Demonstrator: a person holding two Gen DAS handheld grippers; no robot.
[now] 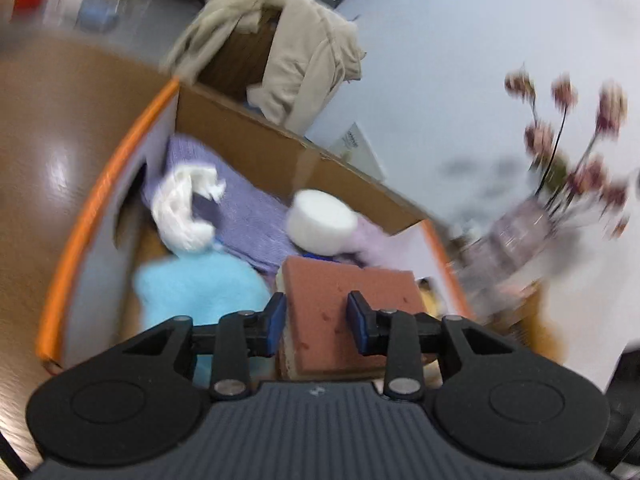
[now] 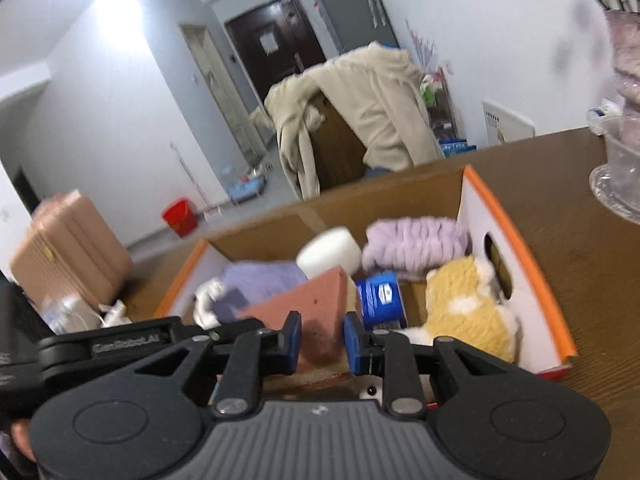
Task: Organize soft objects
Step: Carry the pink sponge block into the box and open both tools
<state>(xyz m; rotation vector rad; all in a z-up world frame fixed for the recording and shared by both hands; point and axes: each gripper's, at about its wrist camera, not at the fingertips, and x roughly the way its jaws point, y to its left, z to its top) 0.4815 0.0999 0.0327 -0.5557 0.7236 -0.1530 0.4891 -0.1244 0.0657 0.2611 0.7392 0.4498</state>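
One box (image 1: 256,136) with an orange rim is seen on the brown worktop (image 1: 52,128), and every place below is given from it. One brick-red sponge (image 1: 344,300) is held over its near side by two tongs at once: the left tongs (image 1: 316,322) are closed on it with both blue pads against its sides, and the right tongs (image 2: 322,340) are pressed on it the same way, narrowly apart.

Counted from left to right inside the box in the left view: one white cloth (image 1: 180,208), one light-blue fluffy piece (image 1: 192,284), one purple knit (image 1: 240,204), one white round foam (image 1: 320,216), one pale lilac fluffy piece (image 1: 372,236). Right of the box, one vase of pink flowers (image 1: 560,184) is seen, blurred.

Only in the right view are shown one blue packet (image 2: 380,296) in the box right of the sponge, and one yellow-and-white plush (image 2: 468,304) against the right wall. The light-blue piece is shown only in the left view. The white cloth (image 2: 208,300), purple knit (image 2: 260,280), foam (image 2: 332,254) and lilac piece (image 2: 416,244) are found in both.

Beyond the box, one chair draped with a beige garment (image 2: 360,112) is seen in both views; one pink suitcase (image 2: 68,248) and one red bucket (image 2: 180,216), left of the box on the floor, are shown by the right view alone.
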